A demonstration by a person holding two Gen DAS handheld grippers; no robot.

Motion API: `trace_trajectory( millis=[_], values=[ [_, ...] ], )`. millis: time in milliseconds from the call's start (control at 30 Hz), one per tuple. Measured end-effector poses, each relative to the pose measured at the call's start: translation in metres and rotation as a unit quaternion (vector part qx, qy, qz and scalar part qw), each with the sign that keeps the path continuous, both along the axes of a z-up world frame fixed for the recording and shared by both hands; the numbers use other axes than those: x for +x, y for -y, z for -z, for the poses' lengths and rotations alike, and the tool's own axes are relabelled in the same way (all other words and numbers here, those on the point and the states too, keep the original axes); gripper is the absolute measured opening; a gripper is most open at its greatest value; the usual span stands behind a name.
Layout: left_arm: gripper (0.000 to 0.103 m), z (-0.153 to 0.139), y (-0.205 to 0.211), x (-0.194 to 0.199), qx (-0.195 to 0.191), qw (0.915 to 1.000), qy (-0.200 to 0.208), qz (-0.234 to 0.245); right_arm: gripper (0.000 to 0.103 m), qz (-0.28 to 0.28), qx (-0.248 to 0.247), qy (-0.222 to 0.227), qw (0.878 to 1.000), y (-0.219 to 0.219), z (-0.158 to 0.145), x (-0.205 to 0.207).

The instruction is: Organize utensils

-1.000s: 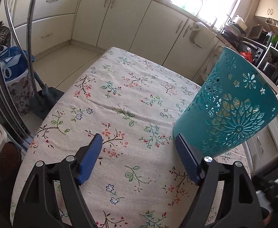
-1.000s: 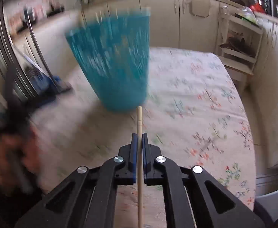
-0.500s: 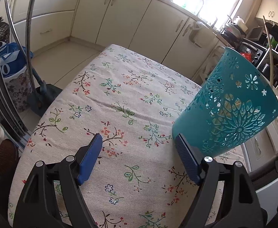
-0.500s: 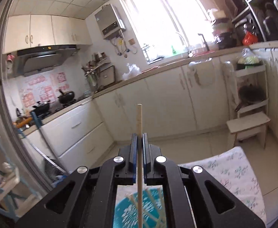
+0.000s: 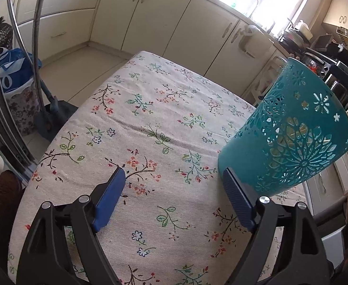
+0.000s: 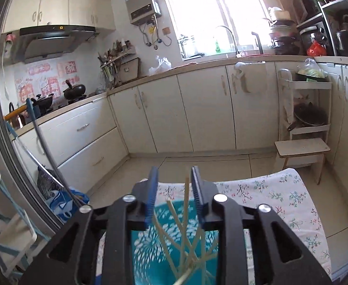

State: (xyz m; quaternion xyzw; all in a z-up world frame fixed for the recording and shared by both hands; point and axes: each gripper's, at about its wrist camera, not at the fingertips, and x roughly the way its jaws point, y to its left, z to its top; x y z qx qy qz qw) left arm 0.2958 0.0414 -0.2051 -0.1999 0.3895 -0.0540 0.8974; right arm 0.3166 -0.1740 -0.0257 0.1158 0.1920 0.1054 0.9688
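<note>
1. On the floral-clothed surface (image 5: 150,128), near its right edge, stands the teal cut-out holder (image 5: 290,137), seen tilted in the left wrist view.
2. Inside the holder (image 6: 164,244), several pale wooden chopsticks (image 6: 186,216) lean crosswise; one stands upright between the pads of the right tool (image 6: 174,190).
3. The right tool's jaws are opening, pads clear of that stick, directly above the holder.
4. The left tool (image 5: 174,185) is spread wide and opening, with nothing between its pads; its right pad sits just beside the holder's base.
5. Cream cabinets (image 6: 197,111) line the kitchen beyond.
</note>
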Motion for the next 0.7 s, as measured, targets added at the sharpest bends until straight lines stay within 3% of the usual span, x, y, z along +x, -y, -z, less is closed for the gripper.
trace_trajectory(
  millis=[33, 100, 200, 267, 500, 600, 700],
  values=[
    [0.082, 0.000, 0.000, 0.000, 0.001, 1.0000, -0.001, -0.002, 0.043, 0.000, 0.000, 0.000, 1.000, 0.000, 0.001, -0.009],
    [0.082, 0.000, 0.000, -0.001, 0.006, 1.0000, -0.001, -0.006, 0.070, 0.002, -0.005, -0.008, 1.000, 0.002, 0.003, -0.033],
    [0.084, -0.008, 0.002, -0.008, 0.038, 0.9992, 0.007, -0.013, 0.090, 0.008, -0.031, -0.044, 0.999, 0.000, 0.013, -0.070],
    [0.087, -0.016, 0.005, -0.022, 0.072, 0.9973, 0.009, -0.015, 0.096, 0.002, -0.051, -0.091, 0.995, 0.000, 0.025, -0.091],
    [0.095, -0.062, 0.010, -0.094, 0.089, 0.9954, 0.034, -0.002, 0.096, 0.048, -0.112, -0.252, 0.960, 0.009, 0.079, -0.150],
    [0.095, -0.088, 0.011, -0.121, 0.095, 0.9946, 0.042, -0.004, 0.096, 0.062, -0.098, -0.288, 0.951, 0.015, 0.086, -0.173],
    [0.095, -0.113, 0.019, -0.149, 0.109, 0.9931, 0.043, 0.000, 0.096, 0.062, -0.075, -0.295, 0.951, 0.022, 0.077, -0.195]
  ],
)
